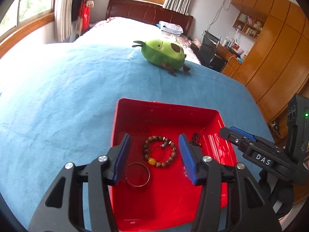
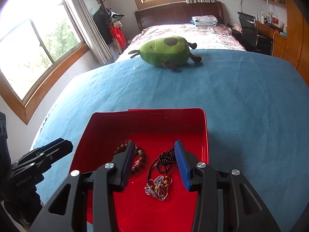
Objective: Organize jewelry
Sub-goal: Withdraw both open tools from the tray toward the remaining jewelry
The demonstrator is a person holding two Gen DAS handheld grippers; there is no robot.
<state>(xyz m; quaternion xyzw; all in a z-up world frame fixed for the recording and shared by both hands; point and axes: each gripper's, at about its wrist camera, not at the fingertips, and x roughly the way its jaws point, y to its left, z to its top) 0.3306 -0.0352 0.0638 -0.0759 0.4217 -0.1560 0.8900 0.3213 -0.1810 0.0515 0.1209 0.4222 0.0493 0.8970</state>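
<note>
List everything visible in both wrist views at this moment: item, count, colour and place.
red box: 1, red, open, on the blue blanket
beaded bracelet: 1, brown with a yellow bead, box floor
metal bangle: 1, dark metal, box floor, near side of the bracelet
dark bead necklace: 1, dark red-black, box floor, right part
silver chain pile: 1, silver, at the necklace's near end
avocado plush: 1, green, on the blanket beyond the box
blue blanket: 1, covers the bed
left gripper: open, above the bracelet
right gripper: open, above the necklace
</note>
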